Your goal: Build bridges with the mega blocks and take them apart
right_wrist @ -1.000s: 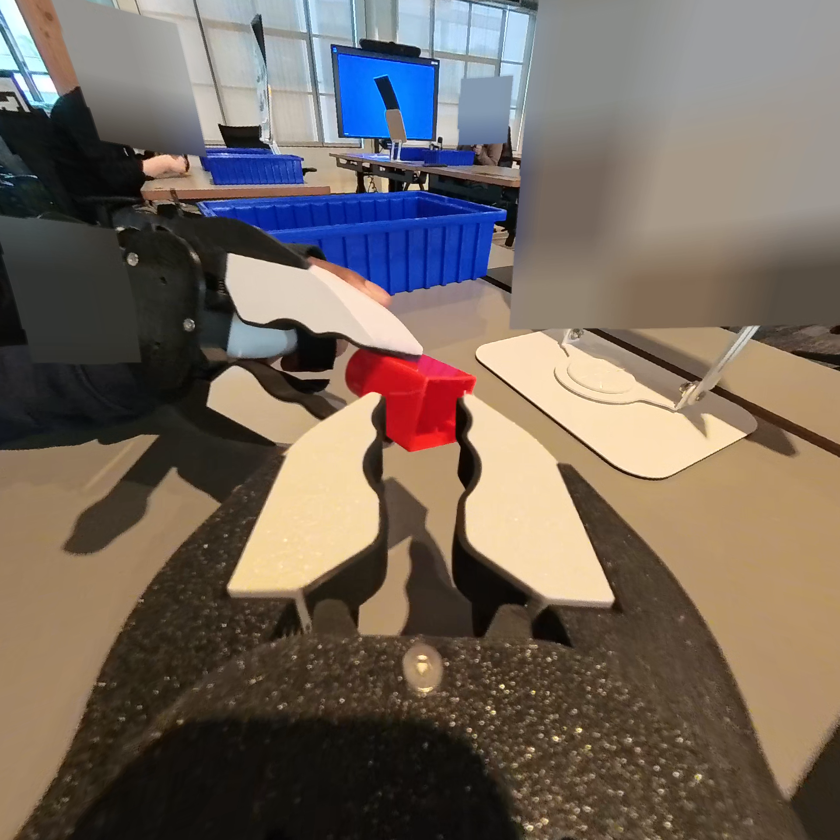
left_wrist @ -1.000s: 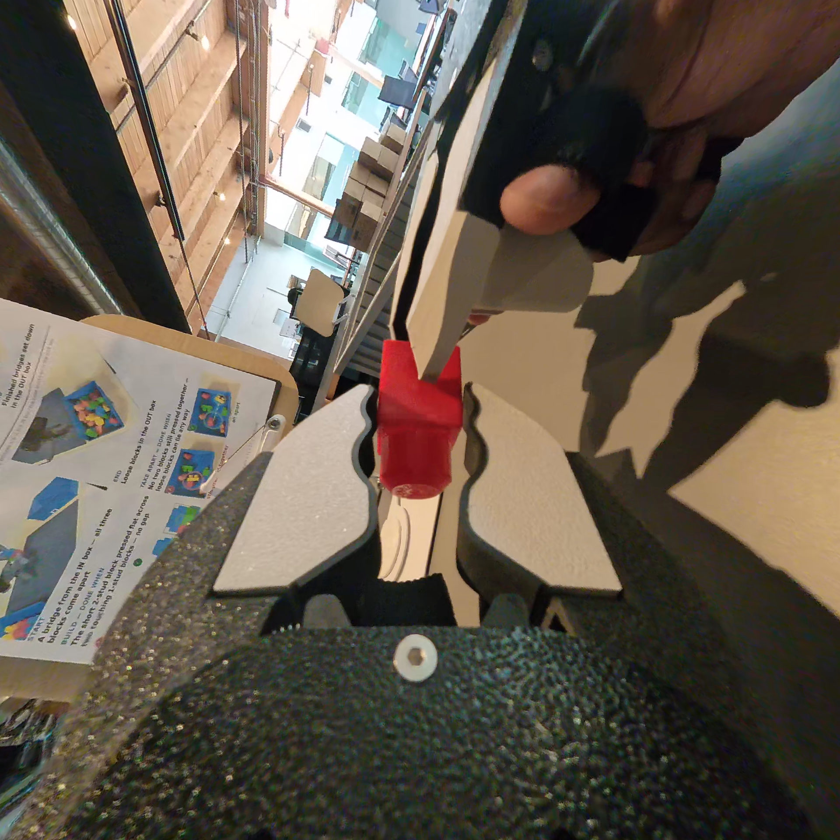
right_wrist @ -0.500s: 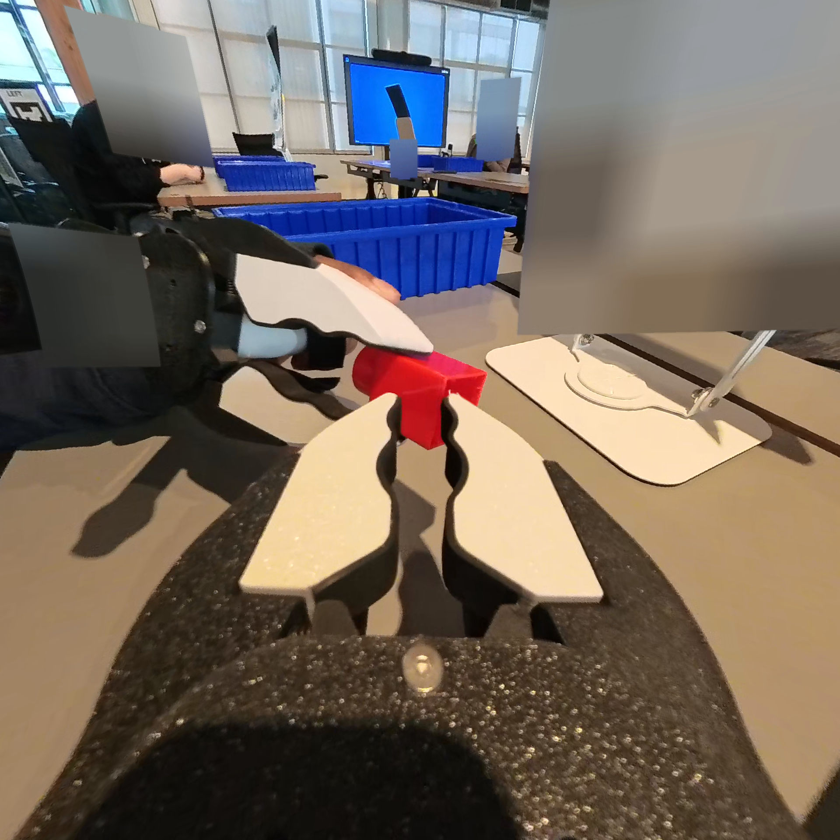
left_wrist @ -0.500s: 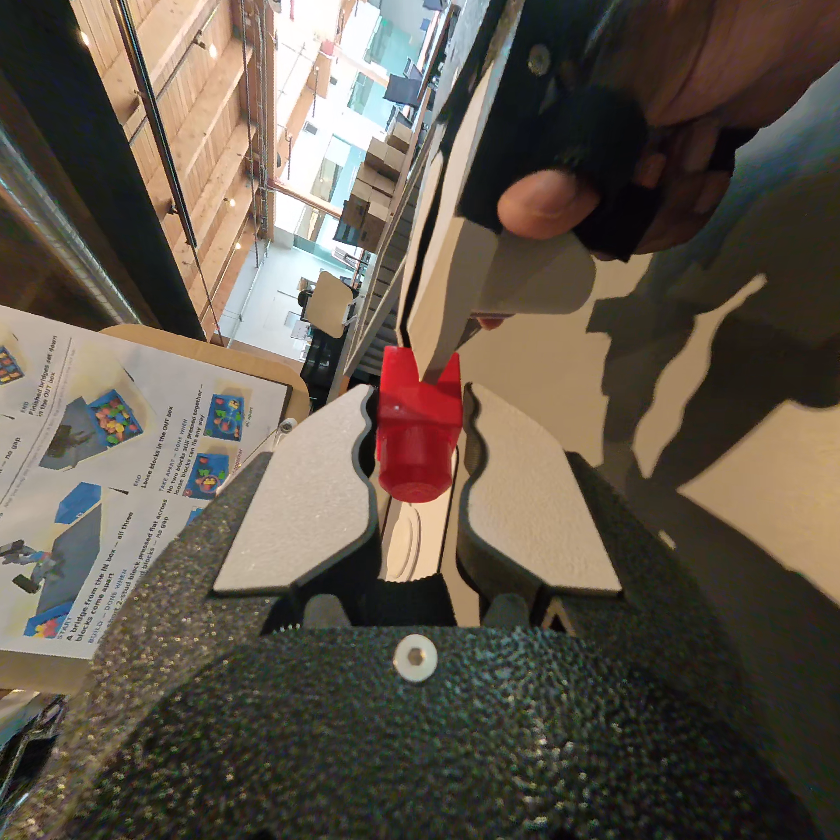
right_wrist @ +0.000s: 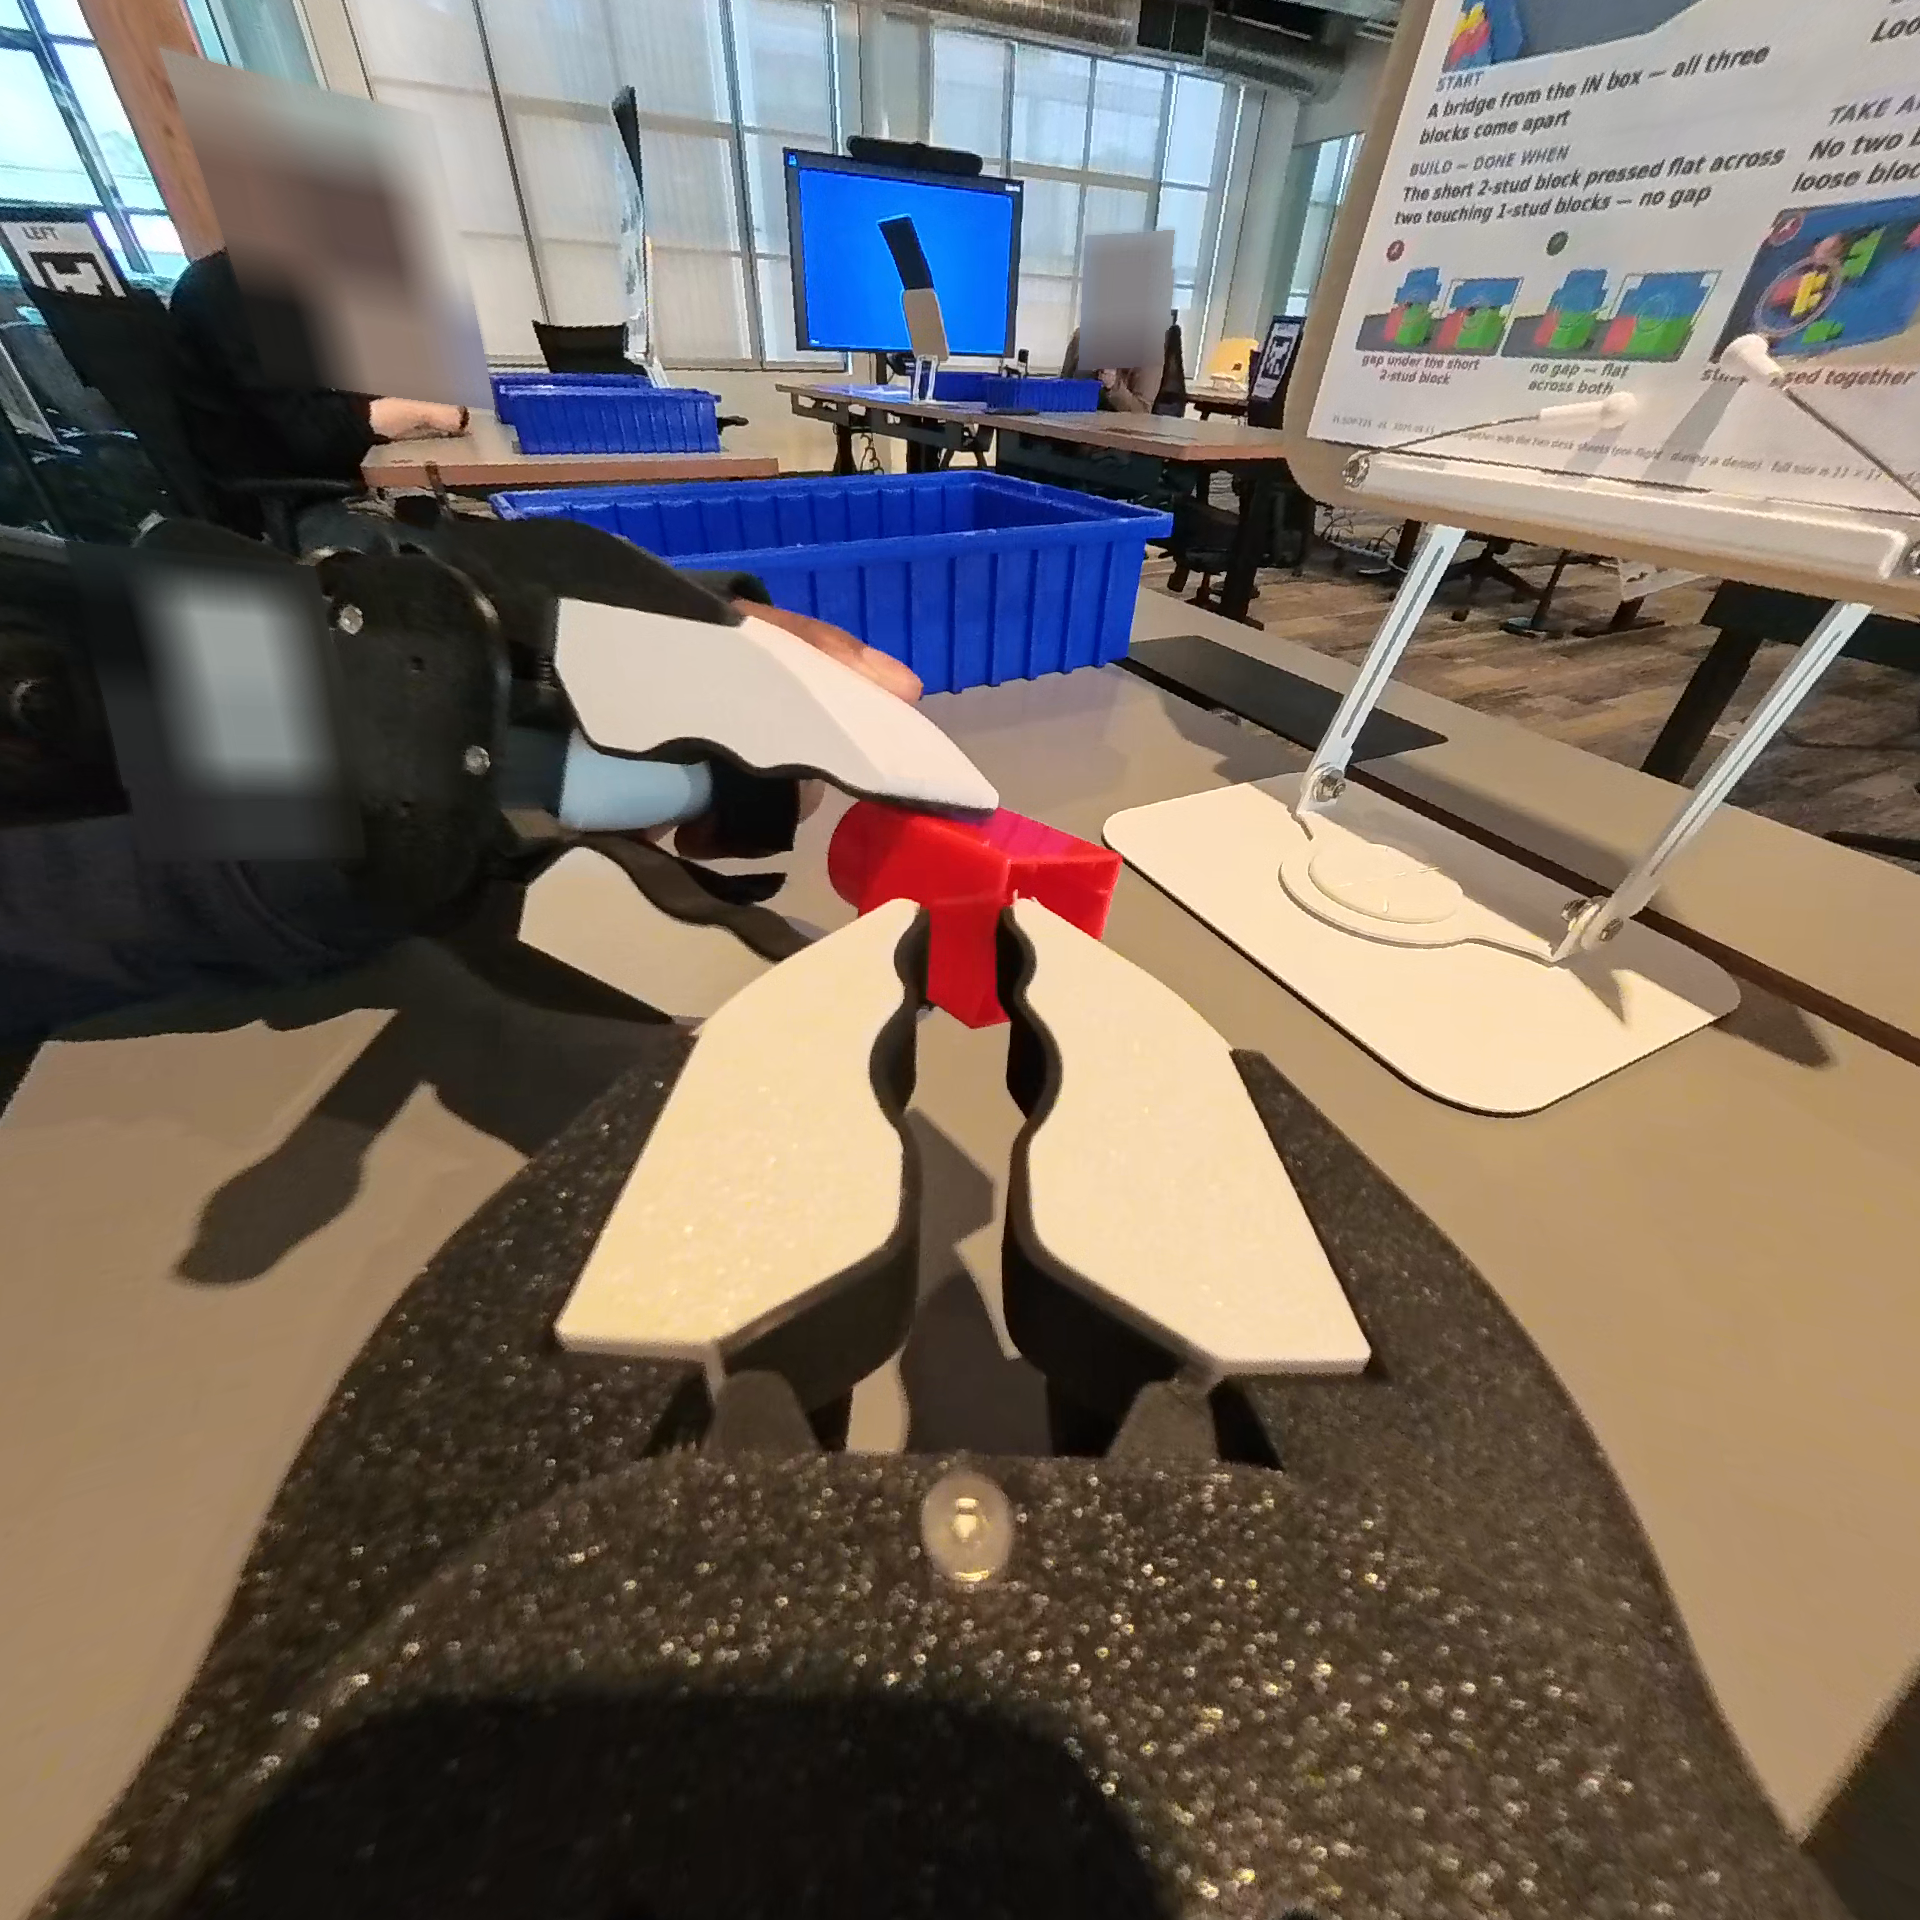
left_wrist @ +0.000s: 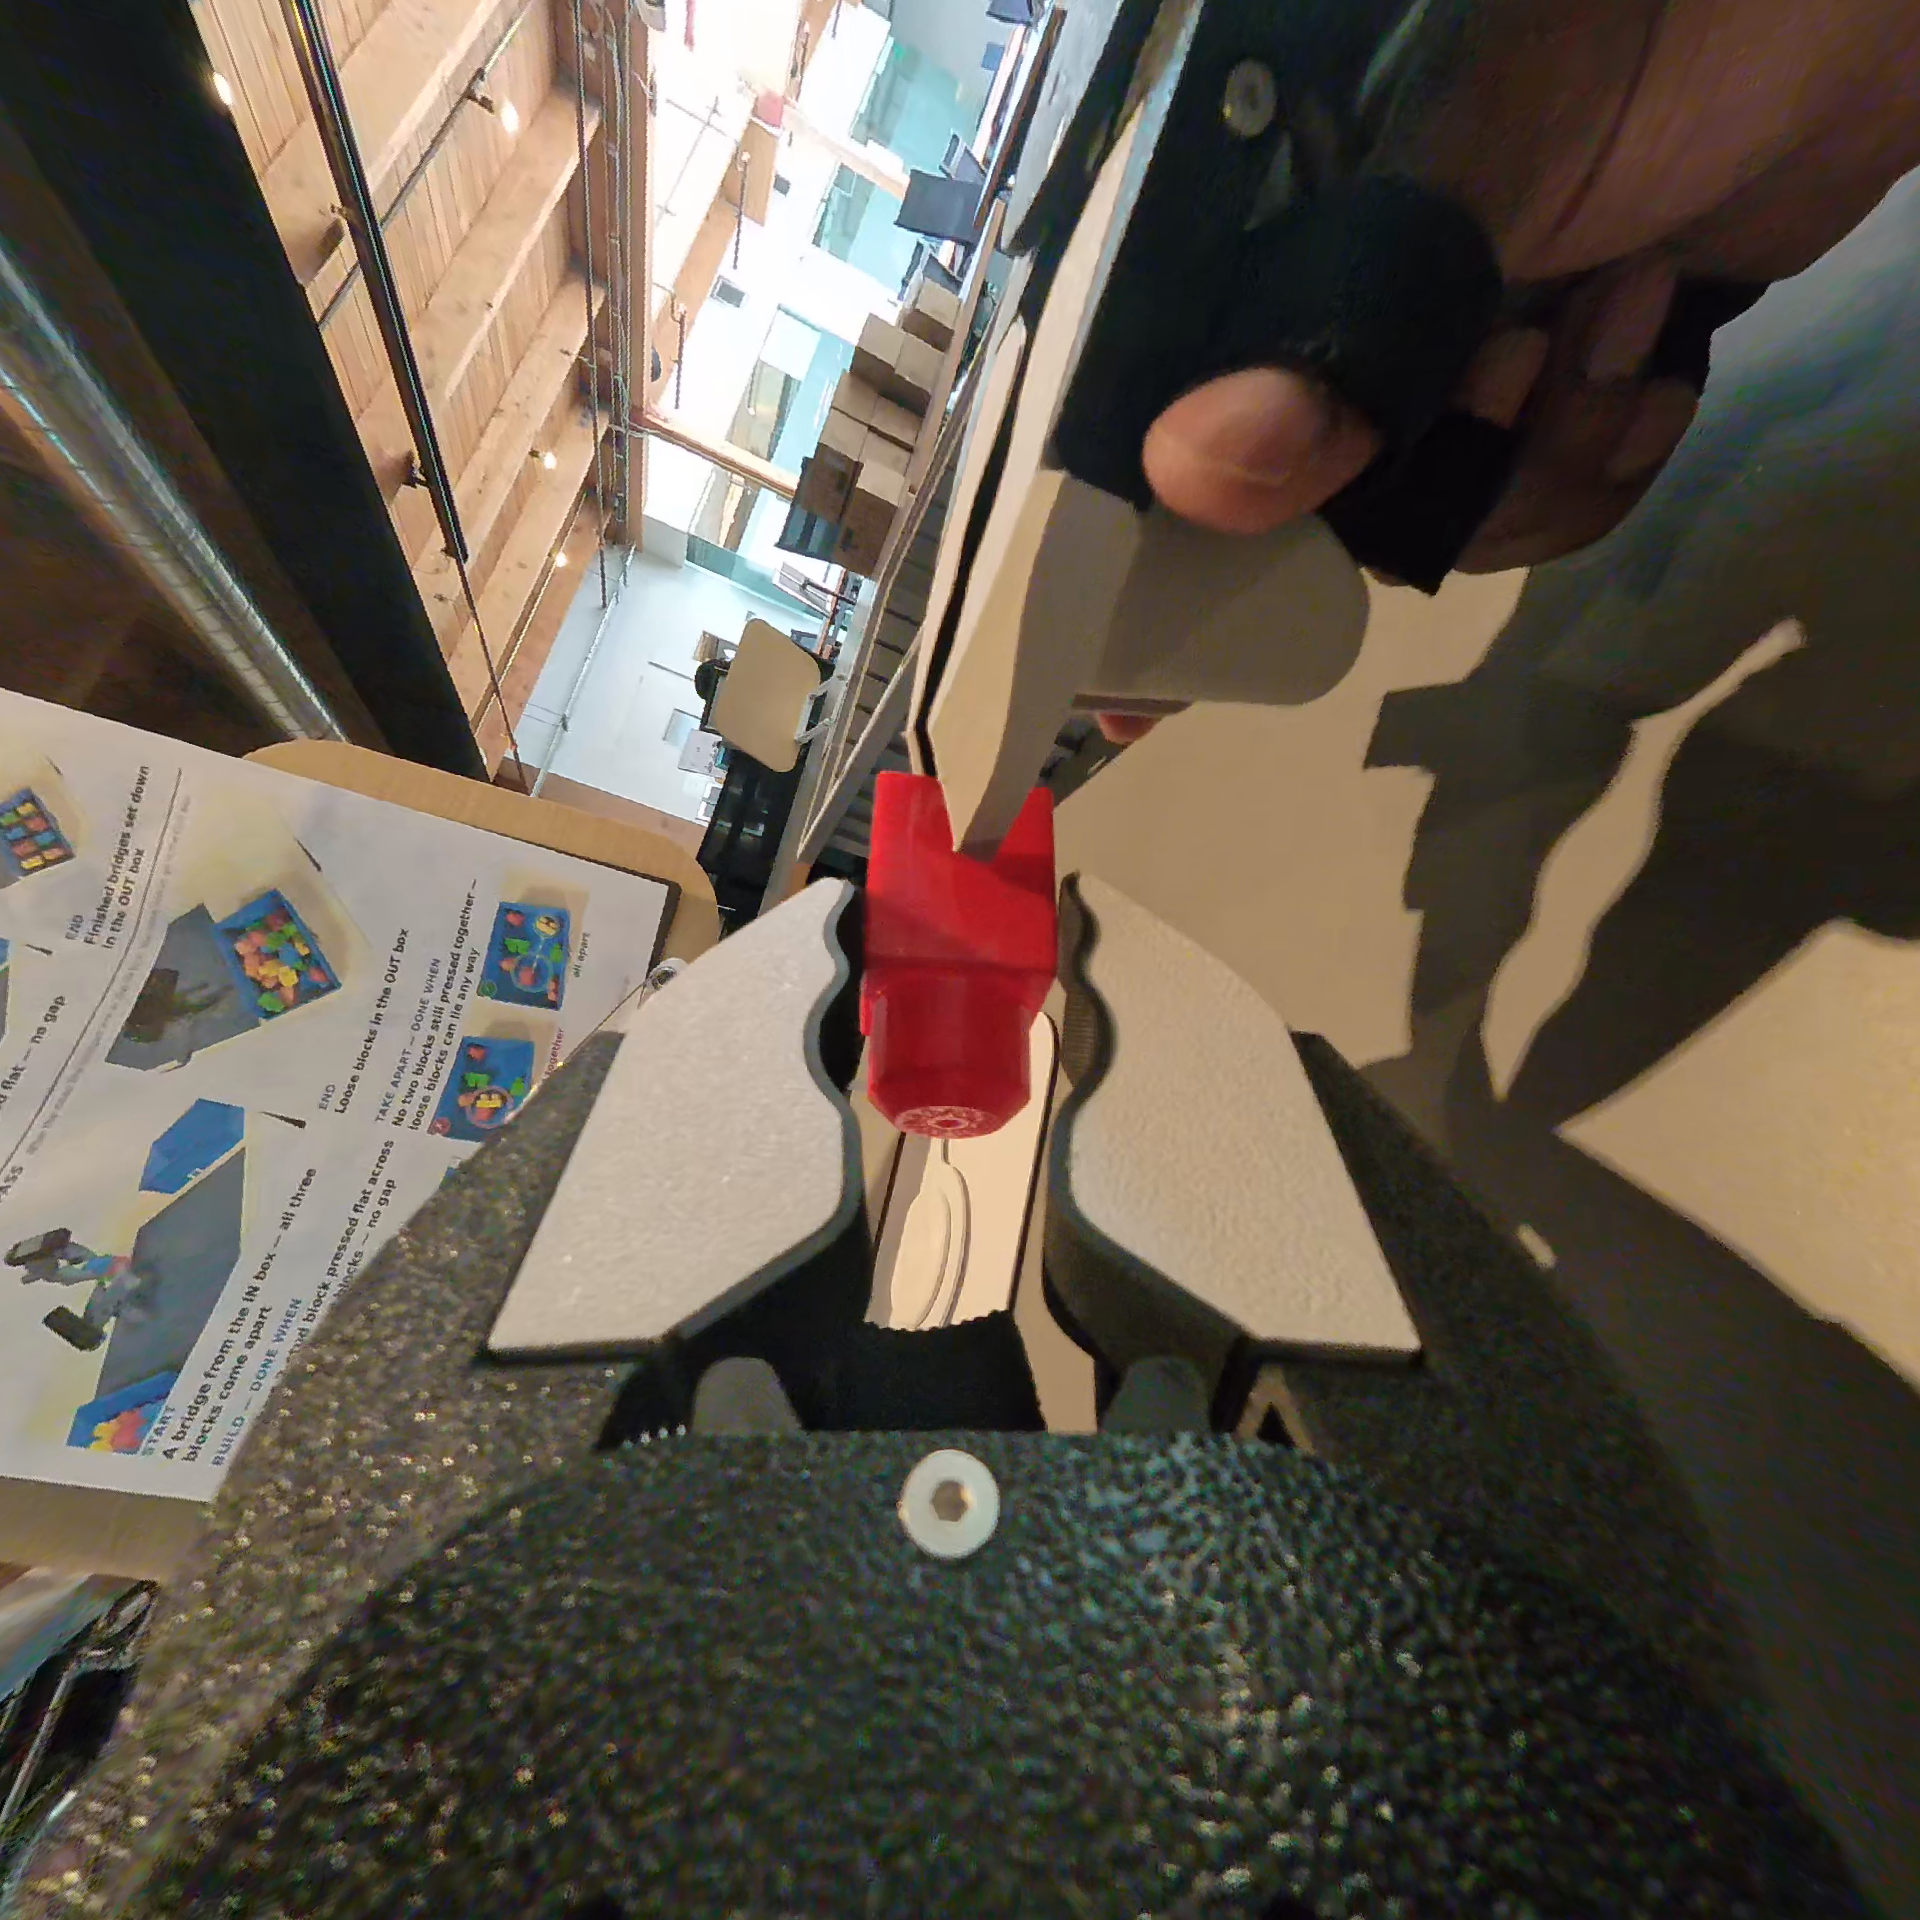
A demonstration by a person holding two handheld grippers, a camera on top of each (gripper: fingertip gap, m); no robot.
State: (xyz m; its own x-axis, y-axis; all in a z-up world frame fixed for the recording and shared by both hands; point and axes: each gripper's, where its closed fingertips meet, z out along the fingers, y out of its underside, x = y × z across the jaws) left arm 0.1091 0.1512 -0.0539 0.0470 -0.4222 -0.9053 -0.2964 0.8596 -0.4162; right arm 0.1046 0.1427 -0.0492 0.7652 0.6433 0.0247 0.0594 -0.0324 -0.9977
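Observation:
One red single-stud block (left_wrist: pixel 951 977) is held above the grey table by both grippers. In the left wrist view my left gripper (left_wrist: pixel 956 914) is shut on its body, with the stud pointing back at the camera. My right gripper (left_wrist: pixel 982 836) comes in from above, its tips at the block's far end. In the right wrist view my right gripper (right_wrist: pixel 958 923) is shut on the lower part of the block (right_wrist: pixel 1044 868). The left gripper's upper finger (right_wrist: pixel 779 717) lies along the block's top, its lower finger underneath in shadow. No other blocks show.
A blue bin (right_wrist: pixel 883 582) stands on the table behind the block. An instruction sheet on a stand (right_wrist: pixel 1558 260) rises at the right, its white base (right_wrist: pixel 1455 1018) on the grey table (right_wrist: pixel 1610 1351); the sheet (left_wrist: pixel 260 1039) also shows in the left wrist view. Other desks and a monitor stand far back. Less than 4 cm separates the two grippers' tips.
My right gripper's fingers have closed from wide apart onto the red block. My left gripper has kept its hold, and the block has barely moved.

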